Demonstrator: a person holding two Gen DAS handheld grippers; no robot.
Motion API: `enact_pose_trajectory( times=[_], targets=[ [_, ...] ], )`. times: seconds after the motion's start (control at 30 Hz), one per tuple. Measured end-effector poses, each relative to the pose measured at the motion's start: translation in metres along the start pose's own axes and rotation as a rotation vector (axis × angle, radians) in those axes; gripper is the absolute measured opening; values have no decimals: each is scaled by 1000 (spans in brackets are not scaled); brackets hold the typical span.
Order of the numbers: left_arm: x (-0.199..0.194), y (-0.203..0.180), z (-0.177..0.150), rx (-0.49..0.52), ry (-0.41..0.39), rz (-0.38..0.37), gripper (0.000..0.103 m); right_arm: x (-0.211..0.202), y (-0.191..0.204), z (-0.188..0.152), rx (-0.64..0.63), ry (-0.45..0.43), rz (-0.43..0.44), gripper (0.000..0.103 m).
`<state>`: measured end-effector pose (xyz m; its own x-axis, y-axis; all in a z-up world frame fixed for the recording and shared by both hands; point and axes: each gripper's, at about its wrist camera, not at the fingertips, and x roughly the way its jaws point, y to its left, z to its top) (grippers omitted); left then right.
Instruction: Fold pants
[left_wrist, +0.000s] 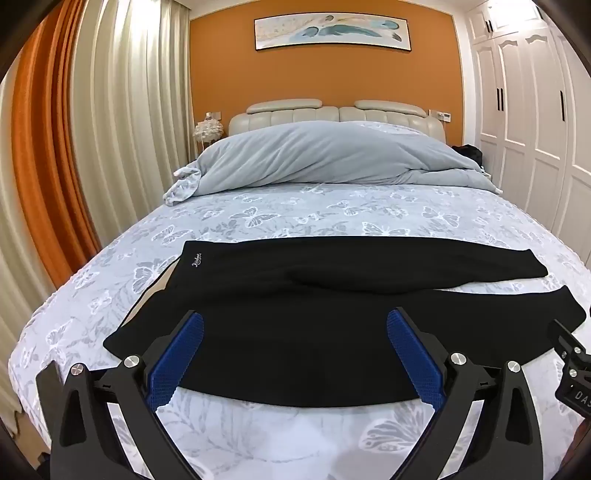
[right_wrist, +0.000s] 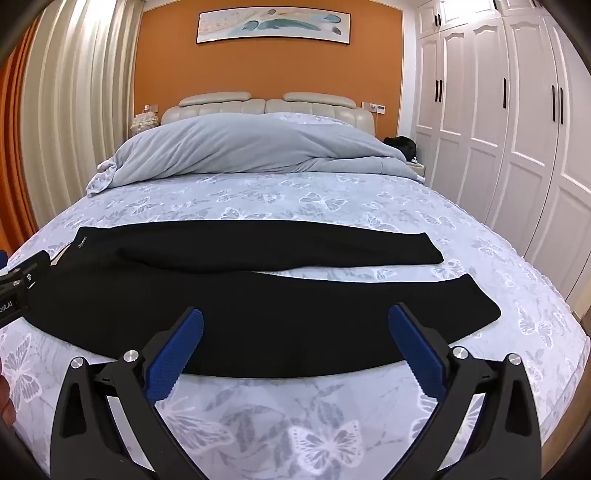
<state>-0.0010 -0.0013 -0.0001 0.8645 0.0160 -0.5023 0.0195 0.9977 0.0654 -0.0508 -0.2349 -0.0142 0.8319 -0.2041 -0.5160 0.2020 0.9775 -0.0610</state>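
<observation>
Both tools are up and ready: the left hand-held gripper (left_wrist: 294, 323) has its blue pads spread wide with nothing between them, poised above the near edge of the black pants (left_wrist: 295, 295), and the right hand-held gripper (right_wrist: 295, 321) matches it, jaws fully apart and empty, tilted down toward the same dark cloth. Neither pad appears to touch fabric, so this looks like the setup before a first grasp. The pants lie flat across the near part of the bed (left_wrist: 332, 206), waistband to the left where a small white logo (left_wrist: 196, 259) shows, the two legs running off to the right and splaying slightly, with a sliver of butterfly-print sheet between them. Laid out crosswise like that, both ends sit within reach of the two hands: the left over the waist end, the right further along the near leg (right_wrist: 369, 314). My read is that one leg wants bringing over the other first, so the near edge is the sensible place to pinch. Further back, a grey-blue duvet (right_wrist: 251, 147) is heaped against the headboard (right_wrist: 266, 105), well clear of the working area.
</observation>
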Motion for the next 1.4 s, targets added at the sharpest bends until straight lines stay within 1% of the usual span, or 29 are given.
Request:
enact_pose_trajectory(
  times=[0.27, 0.53, 0.63, 0.83, 1.1, 1.4],
  targets=[
    [-6, 2, -3, 3, -6, 1, 97, 1, 4, -4, 4, 1, 1, 98],
    [0, 7, -3, 12, 4, -1, 97, 1, 8, -2, 6, 3, 4, 98],
    [0, 0, -4, 20, 6, 8, 97, 3, 7, -1, 3, 3, 7, 98],
    [2, 3, -4, 22, 10, 10, 97, 4, 9, 0, 8, 6, 9, 98],
    [4, -5, -5, 28, 14, 14, 97, 3, 7, -2, 4, 5, 15, 98],
    [5, -4, -6, 29, 16, 10, 97, 3, 7, -2, 3, 4, 15, 98]
  ],
)
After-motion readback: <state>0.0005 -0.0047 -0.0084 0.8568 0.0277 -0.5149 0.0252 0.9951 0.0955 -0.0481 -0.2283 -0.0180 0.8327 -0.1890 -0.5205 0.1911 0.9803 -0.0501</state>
